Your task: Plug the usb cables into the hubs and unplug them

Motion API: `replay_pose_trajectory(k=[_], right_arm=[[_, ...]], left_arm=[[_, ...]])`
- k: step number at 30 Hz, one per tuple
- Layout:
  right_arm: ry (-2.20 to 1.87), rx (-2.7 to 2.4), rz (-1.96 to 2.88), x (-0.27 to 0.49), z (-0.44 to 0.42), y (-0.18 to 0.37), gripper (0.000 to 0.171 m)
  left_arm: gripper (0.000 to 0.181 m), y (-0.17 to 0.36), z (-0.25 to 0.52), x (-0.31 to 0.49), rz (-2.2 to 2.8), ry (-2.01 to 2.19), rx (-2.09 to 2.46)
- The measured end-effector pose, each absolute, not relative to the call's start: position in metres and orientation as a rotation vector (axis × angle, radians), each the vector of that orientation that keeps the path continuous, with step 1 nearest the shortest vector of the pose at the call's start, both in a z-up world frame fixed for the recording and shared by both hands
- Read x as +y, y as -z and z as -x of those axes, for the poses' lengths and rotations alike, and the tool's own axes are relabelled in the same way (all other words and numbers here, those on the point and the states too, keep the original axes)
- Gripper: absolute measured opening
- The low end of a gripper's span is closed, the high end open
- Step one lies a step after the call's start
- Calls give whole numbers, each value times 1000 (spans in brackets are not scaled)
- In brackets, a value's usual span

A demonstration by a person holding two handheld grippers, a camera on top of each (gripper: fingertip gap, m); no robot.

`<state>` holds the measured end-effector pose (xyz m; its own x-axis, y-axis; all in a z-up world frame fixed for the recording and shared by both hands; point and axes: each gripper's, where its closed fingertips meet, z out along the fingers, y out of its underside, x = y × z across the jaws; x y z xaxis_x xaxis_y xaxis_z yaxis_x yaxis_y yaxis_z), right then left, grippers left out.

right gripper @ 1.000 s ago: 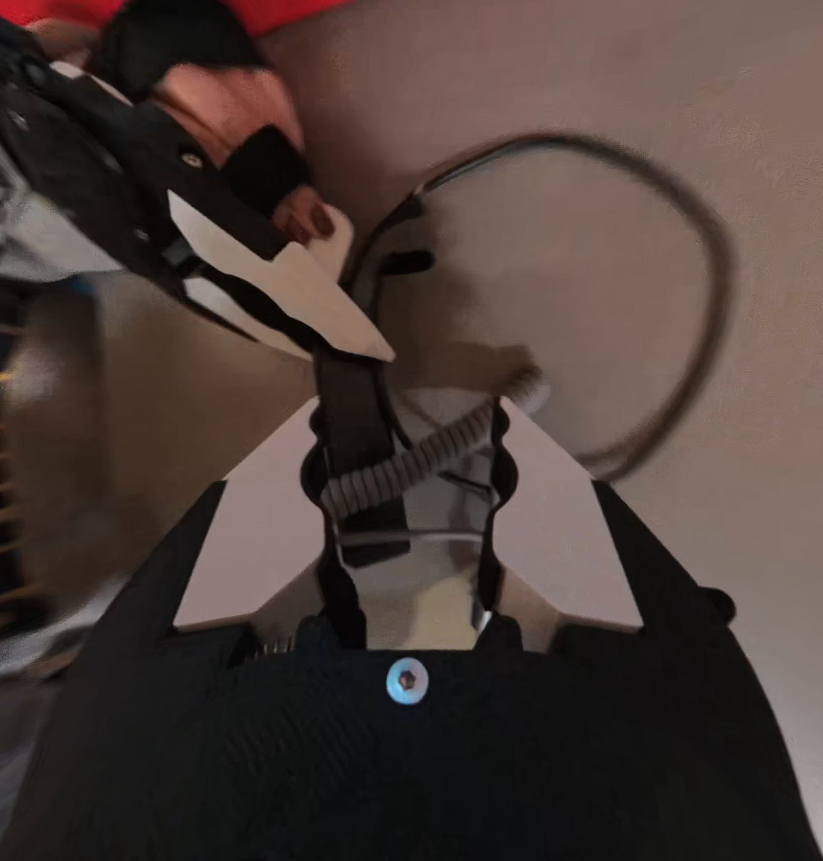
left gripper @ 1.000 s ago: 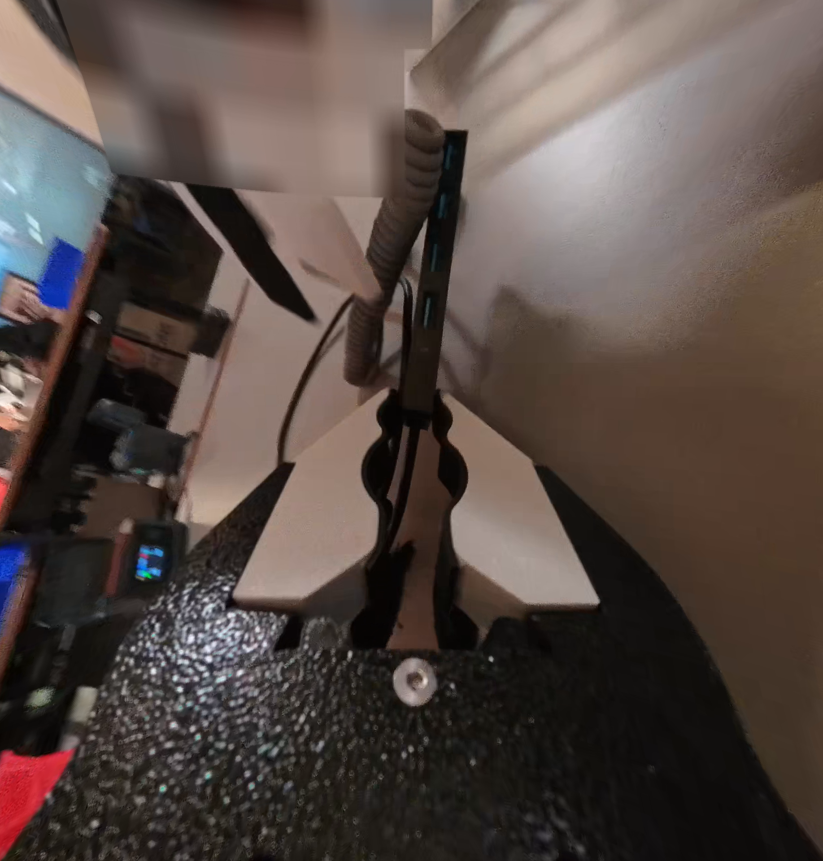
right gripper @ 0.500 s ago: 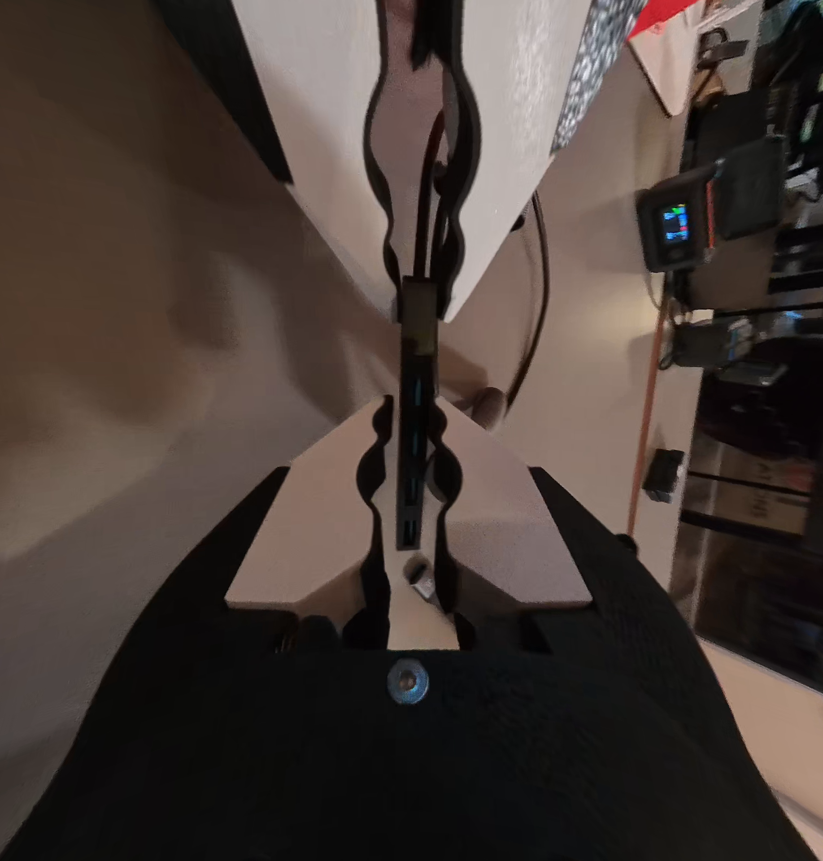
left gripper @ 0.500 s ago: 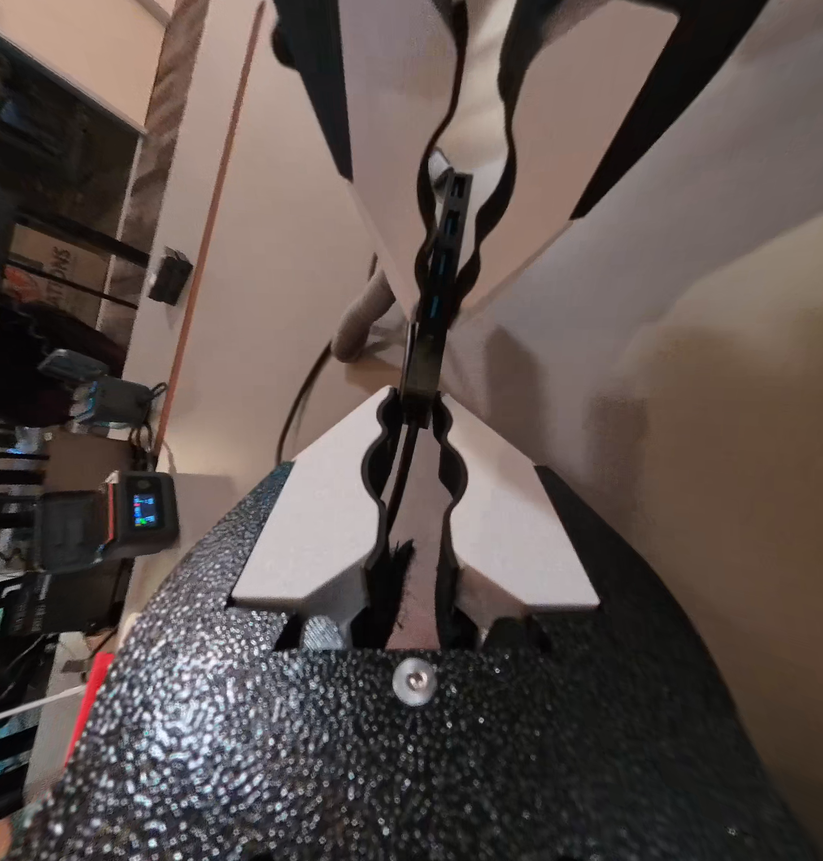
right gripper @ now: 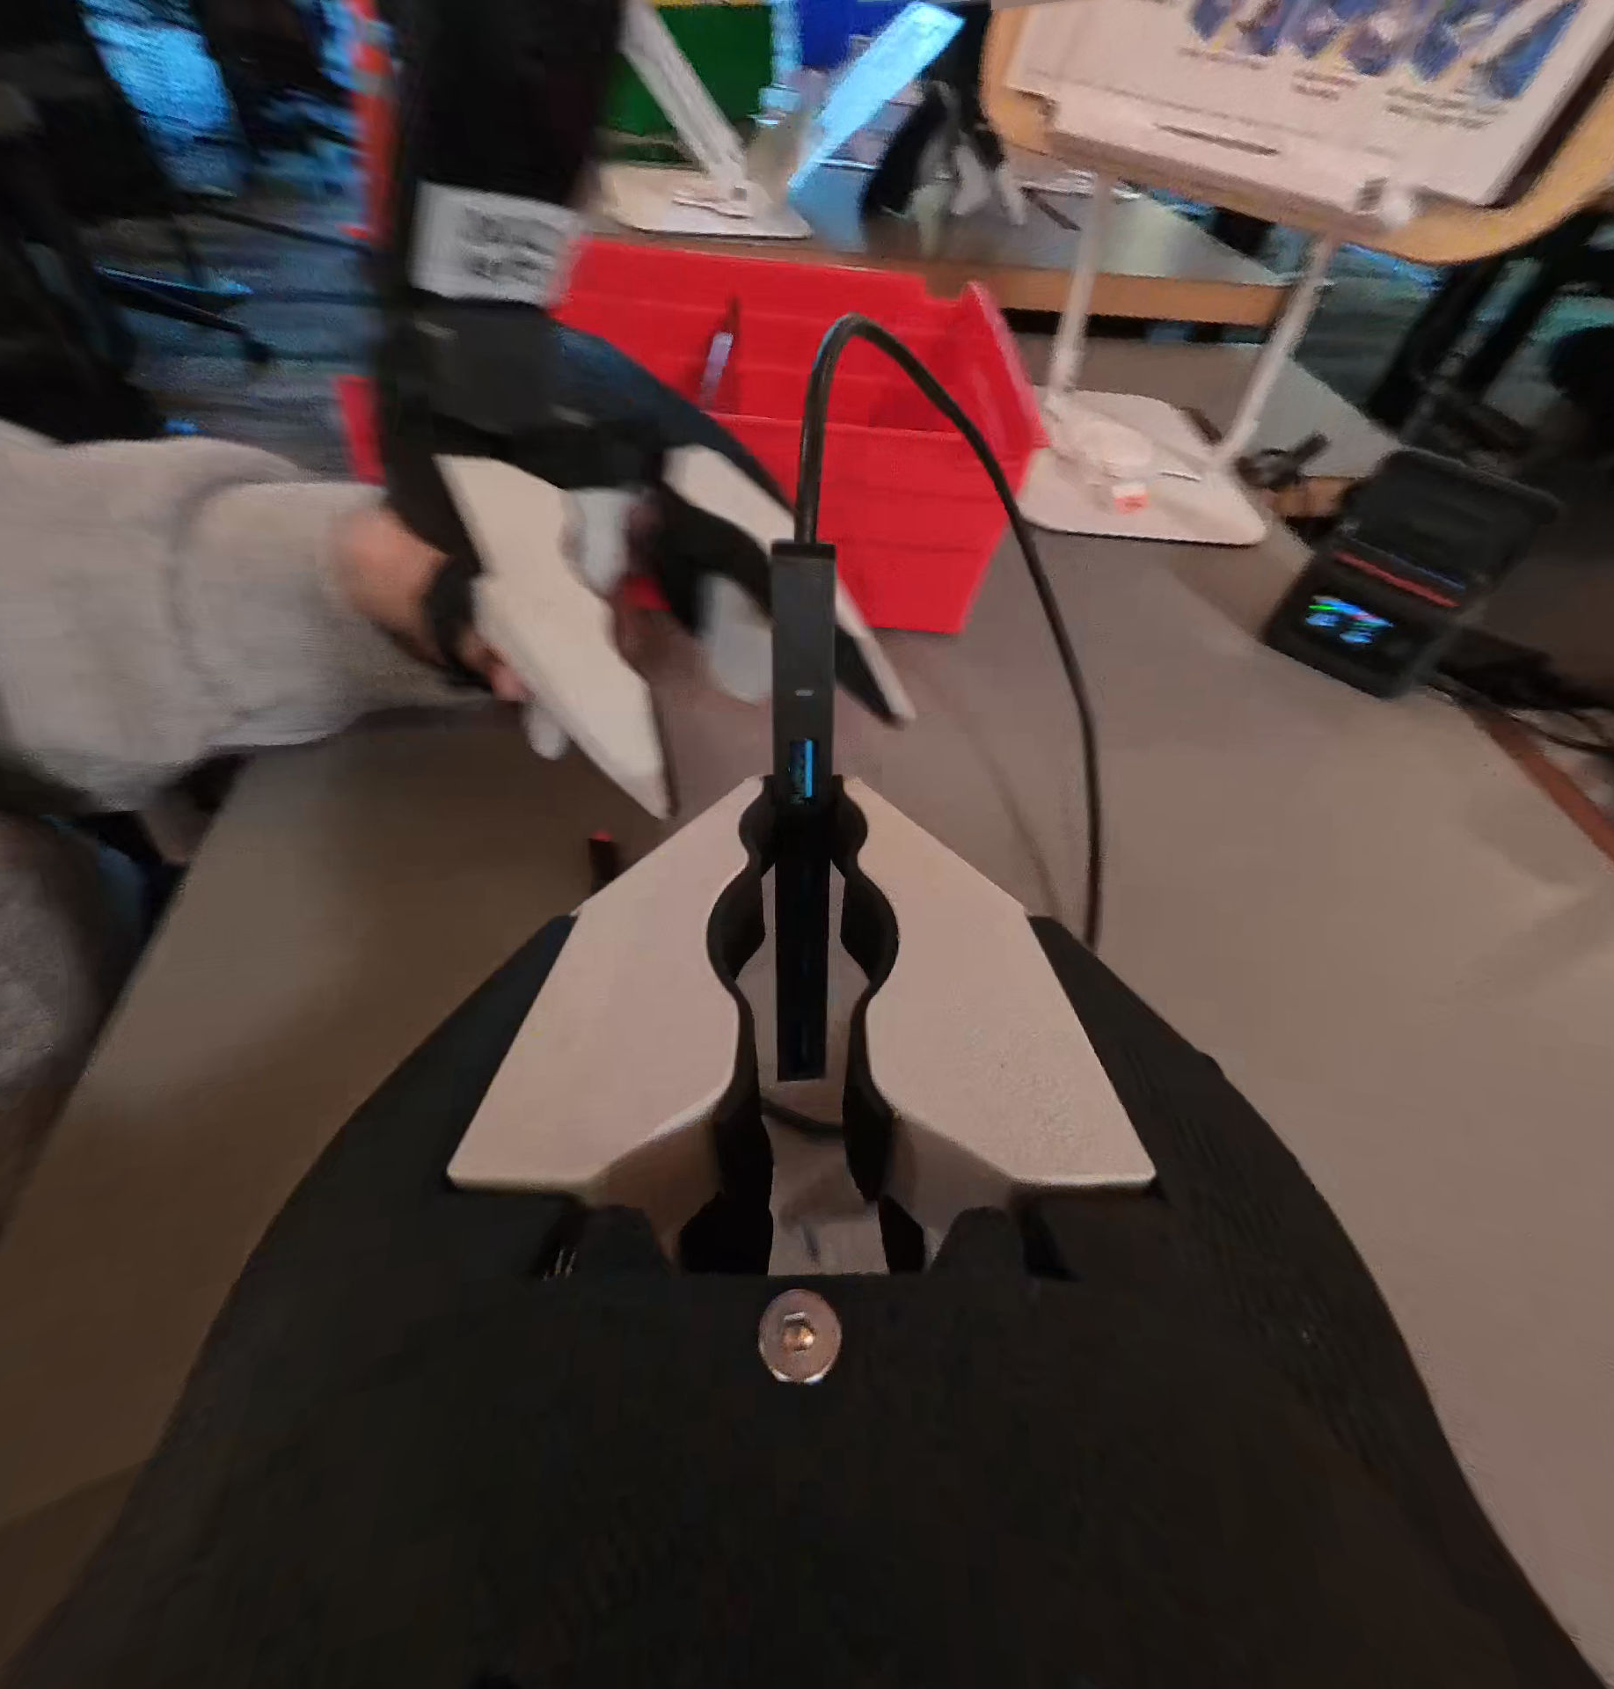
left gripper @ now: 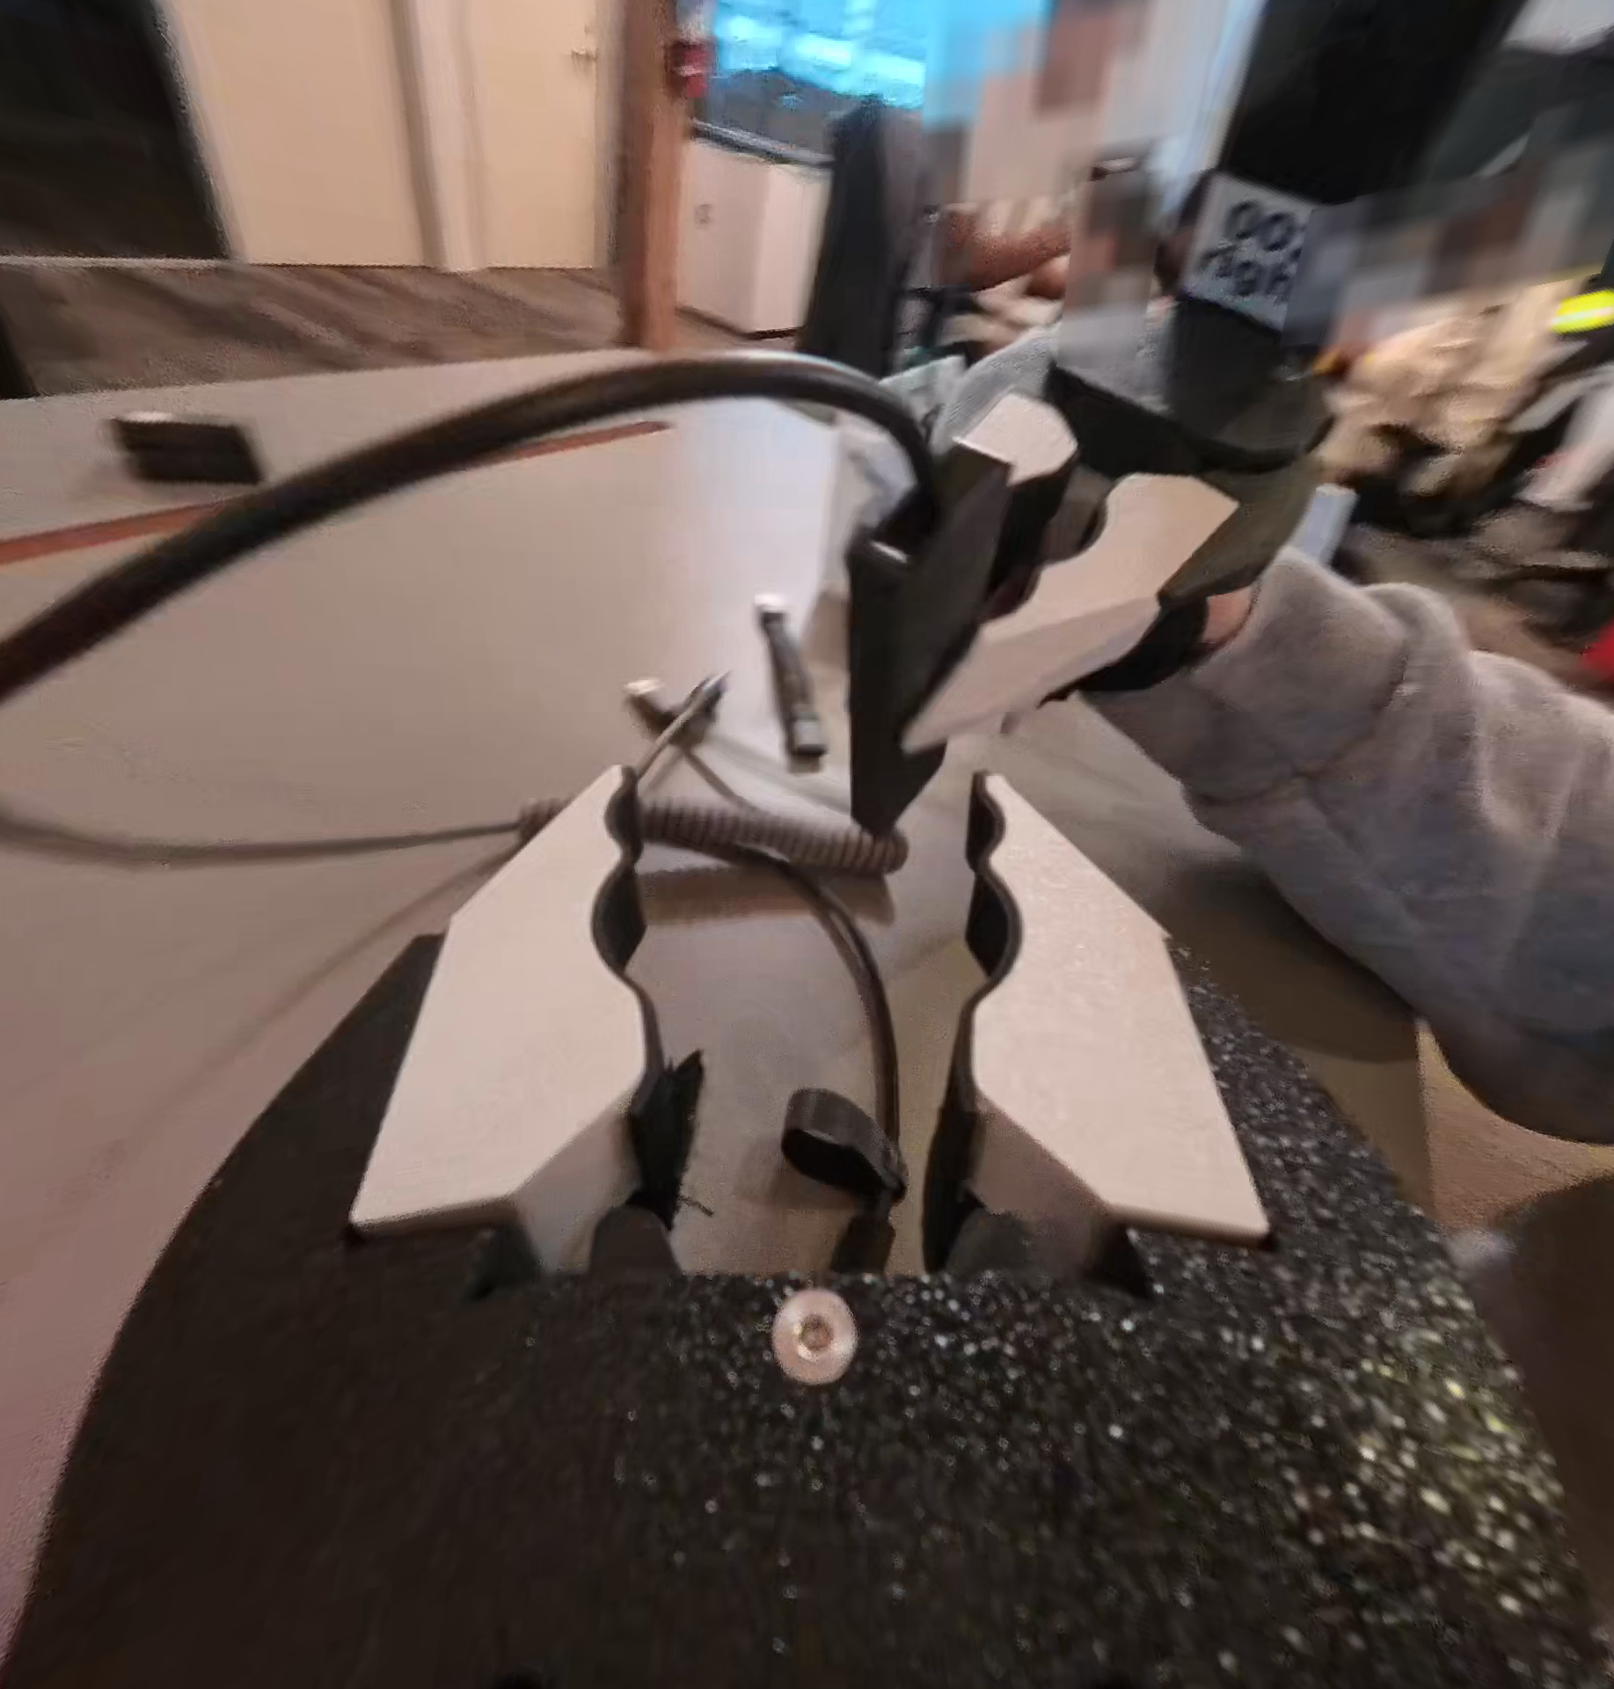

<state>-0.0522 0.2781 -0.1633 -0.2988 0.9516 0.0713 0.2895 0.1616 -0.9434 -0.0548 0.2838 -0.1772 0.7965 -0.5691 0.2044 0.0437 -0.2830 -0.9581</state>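
Observation:
My right gripper [right gripper: 803,786] is shut on a slim black USB hub [right gripper: 801,640] and holds it upright above the table. A blue port shows just above the fingertips, and the hub's black cable [right gripper: 1050,603] arcs off its top. In the left wrist view the hub [left gripper: 885,640] stands in the right gripper [left gripper: 913,731], its lower end at a coiled grey cable [left gripper: 766,836]. My left gripper [left gripper: 798,804] is open and empty, just in front of the hub. A thin black cable with a strap [left gripper: 839,1152] lies between its fingers.
More cable ends [left gripper: 789,676] lie on the beige table [left gripper: 328,658] beyond the coil. A red bin [right gripper: 876,430], a small black device with a lit screen [right gripper: 1360,621] and a white stand [right gripper: 1141,493] are at the far side. A grey-sleeved arm [left gripper: 1379,804] reaches in from the right. Only a small space, under 4 cm, lies between the two pairs of fingers.
My left gripper has let go of the hub, opened and drawn back. My right gripper has closed on the hub and turned it upright over the table.

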Motion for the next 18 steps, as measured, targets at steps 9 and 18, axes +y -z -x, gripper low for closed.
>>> replay_pose_trajectory(k=[9,18], right_arm=[[-1298,-1951,1141,245,46,177,8],[-1279,-1867,1231,256,46,169,8]], left_arm=[[39,173,12,261,1530,1055,721],[24,172,22,262,1544,1121,664]])
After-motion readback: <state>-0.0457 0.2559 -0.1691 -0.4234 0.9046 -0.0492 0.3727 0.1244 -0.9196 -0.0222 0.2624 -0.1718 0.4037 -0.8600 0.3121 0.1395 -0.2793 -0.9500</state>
